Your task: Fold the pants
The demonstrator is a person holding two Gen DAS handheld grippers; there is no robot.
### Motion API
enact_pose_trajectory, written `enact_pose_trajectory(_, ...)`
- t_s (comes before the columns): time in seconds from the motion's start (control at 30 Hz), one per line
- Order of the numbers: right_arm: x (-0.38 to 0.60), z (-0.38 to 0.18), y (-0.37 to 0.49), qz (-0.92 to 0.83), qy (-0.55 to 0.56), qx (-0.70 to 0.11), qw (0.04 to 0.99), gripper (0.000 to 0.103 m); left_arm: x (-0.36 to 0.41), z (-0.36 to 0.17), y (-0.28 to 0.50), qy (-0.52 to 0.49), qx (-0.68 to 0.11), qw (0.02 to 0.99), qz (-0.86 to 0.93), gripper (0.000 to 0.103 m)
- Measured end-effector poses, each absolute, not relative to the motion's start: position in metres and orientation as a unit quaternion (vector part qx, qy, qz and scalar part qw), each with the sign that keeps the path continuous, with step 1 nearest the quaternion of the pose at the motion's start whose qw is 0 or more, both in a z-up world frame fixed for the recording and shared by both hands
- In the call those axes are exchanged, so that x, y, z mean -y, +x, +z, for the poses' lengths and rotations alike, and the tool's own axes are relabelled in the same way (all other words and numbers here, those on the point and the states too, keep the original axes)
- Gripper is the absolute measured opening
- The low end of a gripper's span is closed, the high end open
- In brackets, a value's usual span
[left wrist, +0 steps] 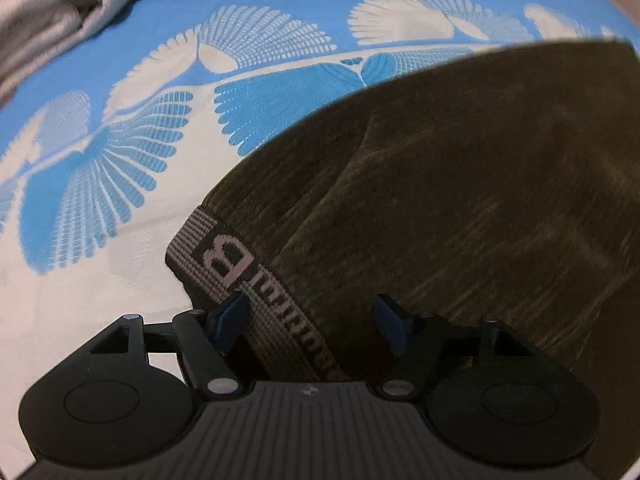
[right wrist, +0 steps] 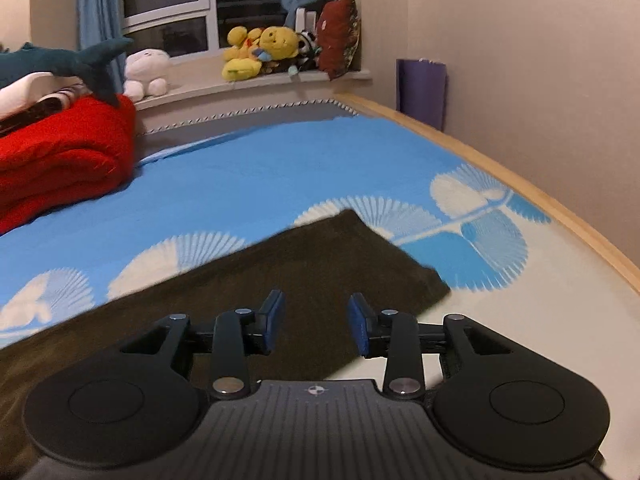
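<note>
Dark olive pants (left wrist: 460, 184) lie flat on the blue and white bedsheet (left wrist: 132, 148). Their grey lettered waistband (left wrist: 244, 276) shows in the left wrist view. My left gripper (left wrist: 312, 312) is open, its jaws straddling the waistband just above the cloth. In the right wrist view the pants (right wrist: 280, 276) stretch away to a leg end near the bed's right side. My right gripper (right wrist: 316, 316) is open and empty, hovering over the pants near their front edge.
A folded red blanket (right wrist: 60, 156) with a shark plush (right wrist: 68, 60) sits at the back left of the bed. A beige folded cloth (left wrist: 52, 12) lies beyond the left gripper. The wooden bed edge (right wrist: 520, 184) runs along the right wall. Plush toys (right wrist: 260, 52) line the windowsill.
</note>
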State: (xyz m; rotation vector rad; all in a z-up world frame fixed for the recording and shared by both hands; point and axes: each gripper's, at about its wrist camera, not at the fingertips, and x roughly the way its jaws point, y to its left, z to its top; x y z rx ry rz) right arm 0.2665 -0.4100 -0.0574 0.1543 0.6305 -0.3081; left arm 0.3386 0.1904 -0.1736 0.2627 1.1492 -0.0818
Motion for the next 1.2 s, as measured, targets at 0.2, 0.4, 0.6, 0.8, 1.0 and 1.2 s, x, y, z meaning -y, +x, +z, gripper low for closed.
enact_pose_trajectory(0.2, 0.436, -0.050, 0.194, -0.177, 0.101, -0.336, 0.920, 0.039, -0.178, -0.105, 0.312, 0.036, -0.486, 0.873, -0.019, 0.069)
enact_pose_trajectory(0.4, 0.473, -0.063, 0.144, -0.229, 0.142, -0.350, 0.897, 0.038, -0.175, -0.033, 0.264, 0.026, -0.433, 0.901, -0.011, 0.069)
enact_pose_trajectory(0.6, 0.501, -0.082, 0.124, -0.262, 0.185, -0.371, 0.872, 0.038, -0.188, -0.039, 0.207, -0.003, -0.411, 0.911, -0.020, 0.057)
enact_pose_trajectory(0.8, 0.527, -0.099, 0.102, -0.293, 0.232, -0.392, 0.841, 0.038, -0.220, -0.094, 0.195, 0.002, -0.509, 0.861, 0.018, 0.021)
enact_pose_trajectory(1.0, 0.540, -0.102, 0.095, -0.305, 0.248, -0.386, 0.835, 0.033, -0.234, -0.107, 0.188, -0.022, -0.533, 0.846, 0.018, 0.021)
enact_pose_trajectory(1.2, 0.546, -0.102, 0.094, -0.307, 0.264, -0.377, 0.833, 0.027, -0.240, -0.115, 0.195, -0.064, -0.540, 0.839, 0.000, 0.033)
